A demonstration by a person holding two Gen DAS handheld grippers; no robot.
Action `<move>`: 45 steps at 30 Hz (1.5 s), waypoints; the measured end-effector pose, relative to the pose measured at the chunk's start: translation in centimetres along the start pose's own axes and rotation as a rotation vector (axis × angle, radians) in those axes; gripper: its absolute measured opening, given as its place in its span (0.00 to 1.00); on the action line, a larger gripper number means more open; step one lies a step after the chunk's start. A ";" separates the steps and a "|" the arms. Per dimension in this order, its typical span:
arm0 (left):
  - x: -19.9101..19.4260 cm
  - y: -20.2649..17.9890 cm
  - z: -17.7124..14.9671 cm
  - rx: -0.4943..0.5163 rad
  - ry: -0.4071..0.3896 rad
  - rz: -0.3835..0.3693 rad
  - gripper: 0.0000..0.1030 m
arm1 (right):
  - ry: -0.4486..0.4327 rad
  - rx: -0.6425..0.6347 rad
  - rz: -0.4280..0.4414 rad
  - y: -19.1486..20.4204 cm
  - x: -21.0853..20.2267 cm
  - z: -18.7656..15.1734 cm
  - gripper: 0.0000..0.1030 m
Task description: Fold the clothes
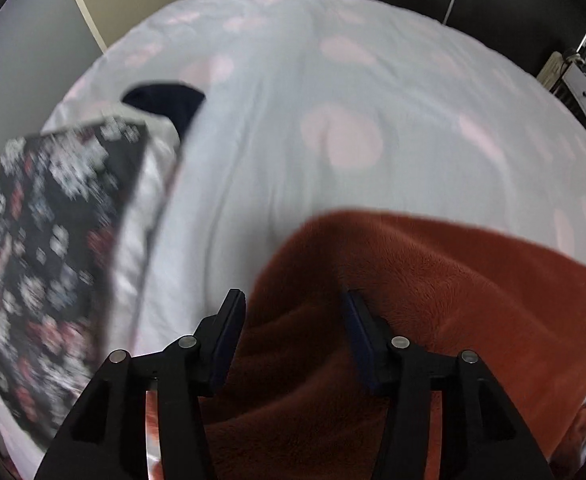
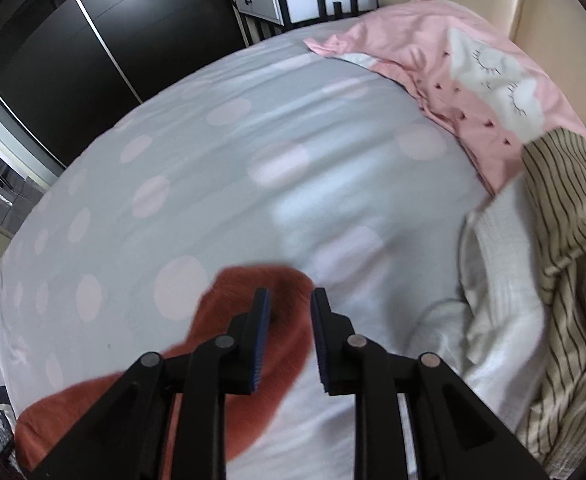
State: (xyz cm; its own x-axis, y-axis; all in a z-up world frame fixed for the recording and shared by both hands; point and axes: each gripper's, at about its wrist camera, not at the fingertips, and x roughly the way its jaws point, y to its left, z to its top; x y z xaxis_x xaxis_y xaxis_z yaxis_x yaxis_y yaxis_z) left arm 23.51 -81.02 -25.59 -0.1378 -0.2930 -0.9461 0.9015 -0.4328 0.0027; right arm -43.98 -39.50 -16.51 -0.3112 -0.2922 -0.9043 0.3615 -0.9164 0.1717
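Observation:
A rust-coloured fuzzy garment (image 1: 433, 280) lies on the grey, pink-dotted bedsheet (image 1: 293, 120). In the left wrist view it fills the lower right, and my left gripper (image 1: 293, 296) hangs over its edge, open, with the pads apart and the cloth lying beneath them. In the right wrist view a rounded end of the same garment (image 2: 221, 304) reaches up to my right gripper (image 2: 291, 294). Its jaws stand a narrow gap apart, open, and the pads press on nothing. Sheet (image 2: 253, 160) shows through part of the gap.
A folded stack sits at the left: a dark floral piece (image 1: 53, 240) over a white one (image 1: 141, 240), with a navy item (image 1: 165, 100) behind. On the right lie a white knit (image 2: 501, 280), a beige striped garment (image 2: 565, 240) and a pink pillow (image 2: 473, 92). A dark wardrobe (image 2: 73, 40) stands beyond the bed.

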 end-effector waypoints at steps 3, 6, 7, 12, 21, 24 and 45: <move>0.7 -0.4 -0.7 -0.025 -0.033 0.001 0.54 | 0.006 -0.018 -0.002 -0.5 -0.5 -0.4 0.20; 1.5 -1.3 -1.0 -0.012 -0.038 0.010 0.58 | 0.003 -0.054 -0.011 -0.8 -0.4 -0.6 0.20; 1.7 -1.5 -1.1 -0.007 -0.040 0.015 0.58 | 0.008 -0.062 -0.011 -1.0 -0.2 -0.6 0.20; 2.3 -3.0 -0.7 0.023 -0.044 0.102 0.58 | 0.041 -0.083 0.010 -2.2 1.5 -0.2 0.26; 0.1 -4.8 0.6 0.055 -0.116 0.233 0.06 | 0.007 -0.097 0.089 -2.4 2.5 0.7 0.30; -1.7 -3.3 1.6 0.018 -0.146 0.250 0.06 | -0.025 -0.103 0.104 -1.7 2.5 1.7 0.30; -9.1 -2.0 3.4 -0.072 -0.333 0.302 0.05 | -0.162 -0.081 -0.168 -0.3 -1.2 4.1 0.00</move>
State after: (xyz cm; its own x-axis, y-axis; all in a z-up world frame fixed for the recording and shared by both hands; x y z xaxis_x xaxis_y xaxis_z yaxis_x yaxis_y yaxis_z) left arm 21.63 -80.37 -15.86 0.0219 -0.6602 -0.7507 0.9461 -0.2290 0.2289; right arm -47.35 -39.98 -13.91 -0.5073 -0.1840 -0.8419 0.3603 -0.9327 -0.0133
